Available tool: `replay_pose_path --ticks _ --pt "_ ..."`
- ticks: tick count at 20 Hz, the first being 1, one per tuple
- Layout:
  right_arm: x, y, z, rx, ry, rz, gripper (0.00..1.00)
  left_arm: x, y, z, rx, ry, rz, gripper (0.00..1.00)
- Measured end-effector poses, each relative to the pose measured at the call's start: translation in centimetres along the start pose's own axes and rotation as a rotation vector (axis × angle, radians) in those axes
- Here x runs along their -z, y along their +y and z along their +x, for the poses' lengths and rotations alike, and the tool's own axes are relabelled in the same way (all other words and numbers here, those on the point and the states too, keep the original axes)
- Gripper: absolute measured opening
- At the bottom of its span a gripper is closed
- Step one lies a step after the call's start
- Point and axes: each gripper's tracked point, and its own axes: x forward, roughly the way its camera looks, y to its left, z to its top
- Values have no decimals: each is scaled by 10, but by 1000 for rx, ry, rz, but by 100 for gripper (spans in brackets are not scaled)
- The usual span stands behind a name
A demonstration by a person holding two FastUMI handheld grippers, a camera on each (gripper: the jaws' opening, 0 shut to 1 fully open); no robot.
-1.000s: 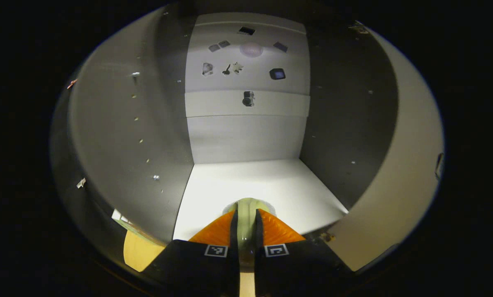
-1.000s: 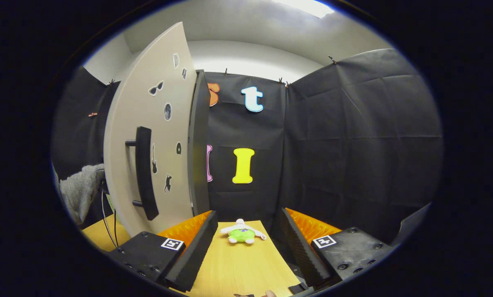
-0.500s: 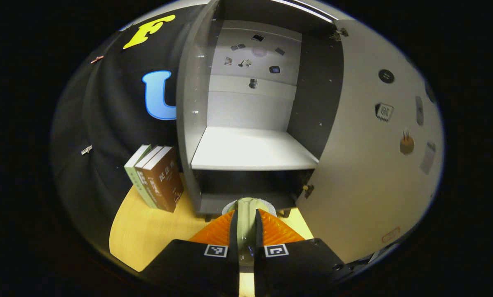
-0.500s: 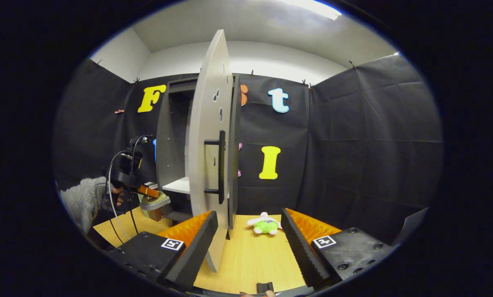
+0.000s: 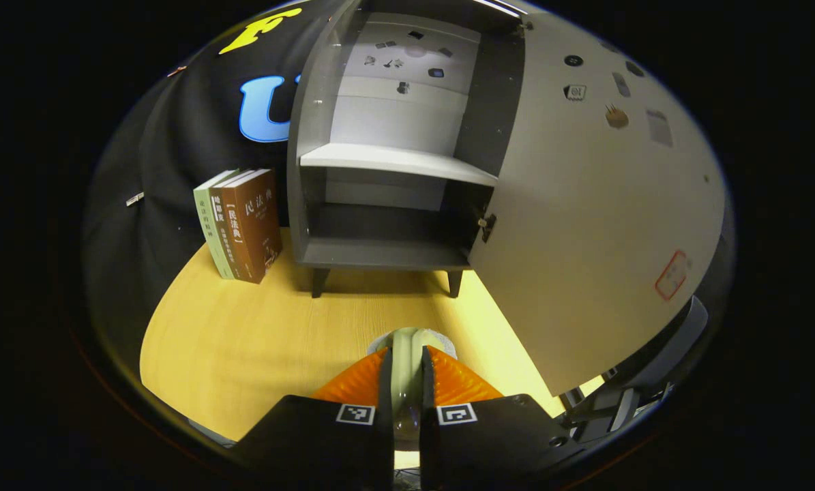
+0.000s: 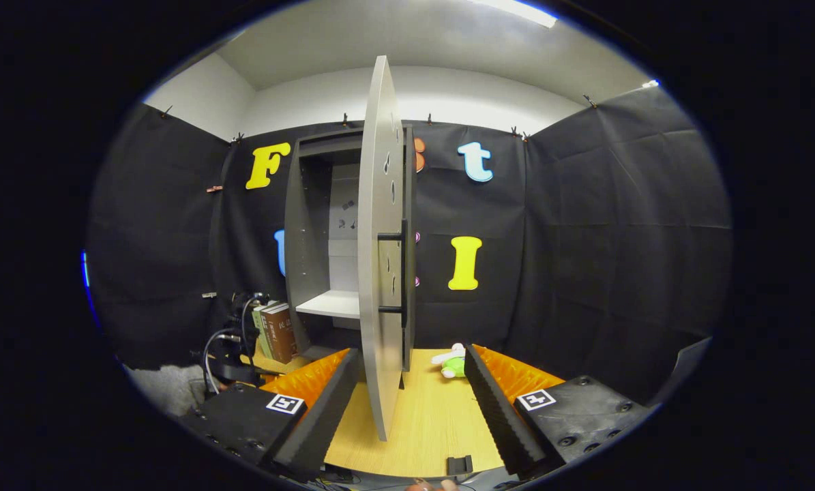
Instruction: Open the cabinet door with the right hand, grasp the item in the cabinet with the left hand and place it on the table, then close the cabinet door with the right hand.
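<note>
In the left gripper view, my left gripper [image 5: 406, 361] is shut on a pale green round item [image 5: 407, 339], held above the wooden table [image 5: 243, 341] in front of the grey cabinet [image 5: 380, 252]. The cabinet's white shelf [image 5: 393, 160] is bare. Its door [image 5: 584, 204] stands wide open on the right. In the right gripper view, my right gripper [image 6: 407, 402] is open with nothing between its fingers. The door [image 6: 378, 273] stands edge-on just beyond them, its black handle [image 6: 402, 266] on the right face. The left gripper [image 6: 233, 354] shows low at the left.
Three books [image 5: 240, 221] stand upright left of the cabinet. A small green and white plush toy [image 6: 455, 363] lies on the table [image 6: 427, 423] right of the door. A grey sleeve [image 6: 168, 389] is at the lower left.
My left gripper has drawn back out of the cabinet with the pale green item and dropped towards the table. My right gripper has backed away from the door, which now shows edge-on.
</note>
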Motion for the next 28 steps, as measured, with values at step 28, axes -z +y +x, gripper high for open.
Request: replay_pose_path --ticks 28 --pt "22 -43 73 -192 71 112 97 116 -7 44 -81 -12 -80 54"
